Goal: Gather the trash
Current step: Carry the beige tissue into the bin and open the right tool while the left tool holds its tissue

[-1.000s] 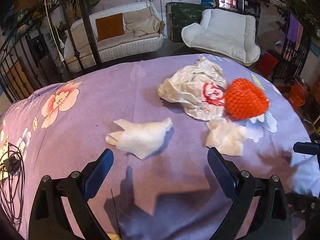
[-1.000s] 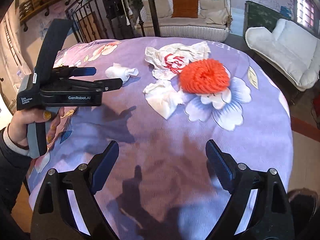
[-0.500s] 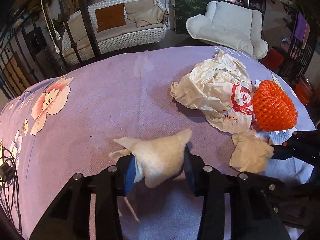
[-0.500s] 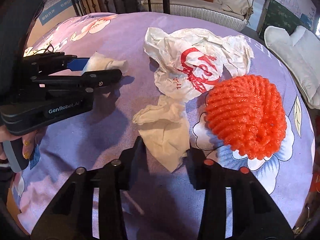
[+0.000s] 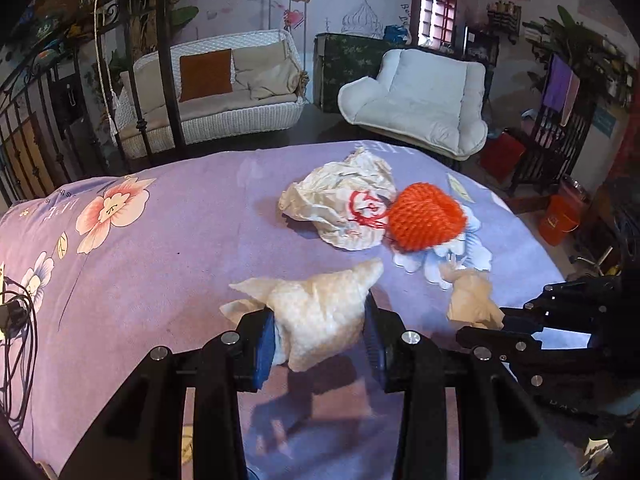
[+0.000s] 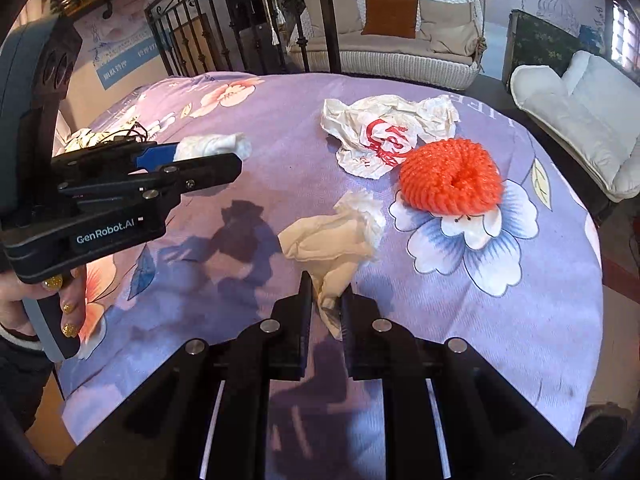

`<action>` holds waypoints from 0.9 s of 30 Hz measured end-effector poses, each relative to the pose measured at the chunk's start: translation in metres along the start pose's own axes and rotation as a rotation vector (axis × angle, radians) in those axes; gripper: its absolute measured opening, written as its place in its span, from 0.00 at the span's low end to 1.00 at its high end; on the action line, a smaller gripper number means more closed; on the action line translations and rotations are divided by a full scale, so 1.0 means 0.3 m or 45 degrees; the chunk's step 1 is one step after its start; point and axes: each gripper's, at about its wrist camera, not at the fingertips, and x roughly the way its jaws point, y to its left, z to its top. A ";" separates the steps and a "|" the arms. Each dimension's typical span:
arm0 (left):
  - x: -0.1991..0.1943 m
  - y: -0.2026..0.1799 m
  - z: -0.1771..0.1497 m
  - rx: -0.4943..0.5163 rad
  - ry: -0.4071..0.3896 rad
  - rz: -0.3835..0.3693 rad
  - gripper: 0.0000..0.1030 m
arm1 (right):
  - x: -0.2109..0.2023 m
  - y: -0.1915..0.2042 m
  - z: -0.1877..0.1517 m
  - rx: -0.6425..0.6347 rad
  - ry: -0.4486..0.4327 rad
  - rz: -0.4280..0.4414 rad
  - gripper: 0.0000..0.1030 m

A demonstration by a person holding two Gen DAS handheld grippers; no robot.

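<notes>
Left tool (image 5: 320, 336) clamping one tissue wad (image 5: 316, 316), right tool (image 6: 326, 312) pinching second tissue (image 6: 332, 240), one wrapper (image 6: 384, 136), one orange net (image 6: 450, 176)

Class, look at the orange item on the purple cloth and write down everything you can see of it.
The orange foam net is a rounded, ribbed mesh cushion with a dimple in its middle, bright orange and soft-looking. It lies loose on the purple flowered cloth, partly over a printed white-and-blue flower. Its far edge meets the crumpled white wrapper with red print. Neither gripper touches it.
</notes>
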 end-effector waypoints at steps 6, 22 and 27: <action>-0.121 -0.148 -0.080 0.046 -0.057 -0.089 0.37 | -0.176 -0.016 -0.113 0.071 -0.099 -0.011 0.14; -0.253 -0.531 -0.207 0.097 -0.118 -0.320 0.37 | -0.550 -0.232 -0.484 0.385 -0.316 -0.337 0.14; -0.246 -0.642 -0.229 0.151 -0.102 -0.389 0.37 | -0.596 -0.327 -0.591 0.513 -0.294 -0.422 0.14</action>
